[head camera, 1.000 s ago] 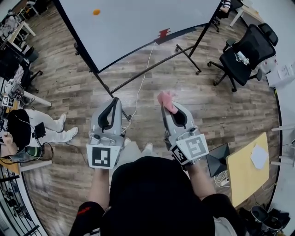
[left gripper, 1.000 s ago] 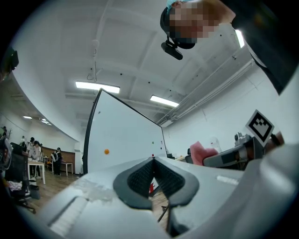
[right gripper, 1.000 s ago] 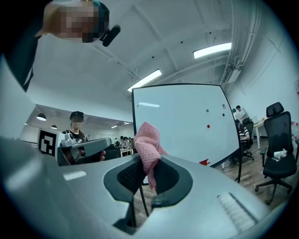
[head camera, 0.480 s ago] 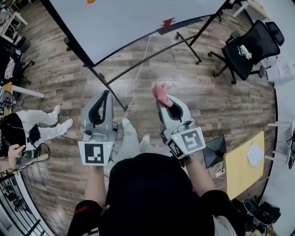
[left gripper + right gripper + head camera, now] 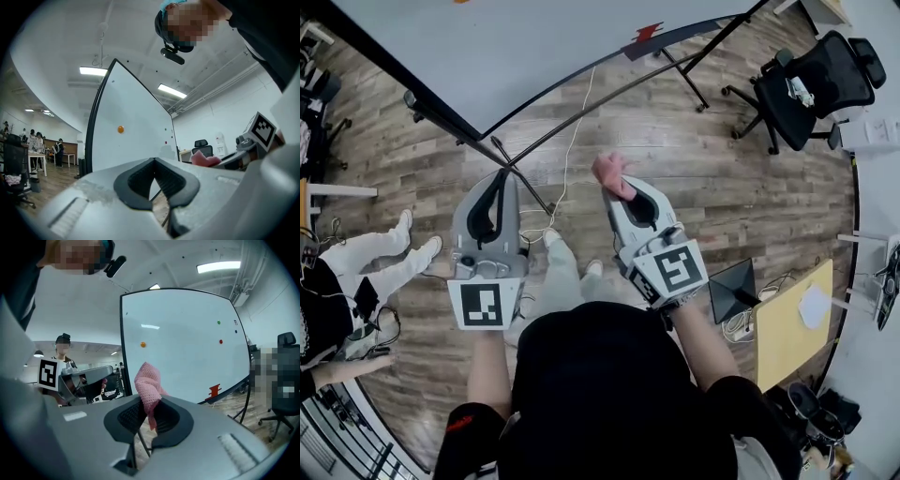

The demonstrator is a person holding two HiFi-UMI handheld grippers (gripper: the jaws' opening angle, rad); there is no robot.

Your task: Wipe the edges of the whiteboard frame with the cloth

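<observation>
1 pink cloth point(image 5: 149, 379) pinched in right claw point(image 5: 150, 404), bunched above tips; left claw point(image 5: 154, 162) clenched empty; whiteboard point(image 5: 534, 47) well ahead.

An open-plan office is being shown. A large whiteboard point(image 5: 534, 47) on a black stand is being kept on a wood-plank floor point(image 5: 750, 206), and a black swivel chair point(image 5: 811, 89) is being kept near it. A small table with a light wooden top point(image 5: 792, 323) is being seen at the right. In the left gripper view, long ceiling lights point(image 5: 93, 71) are being seen overhead, and several people point(image 5: 35, 139) are being seen beside white desks point(image 5: 40, 159) at the far end.
</observation>
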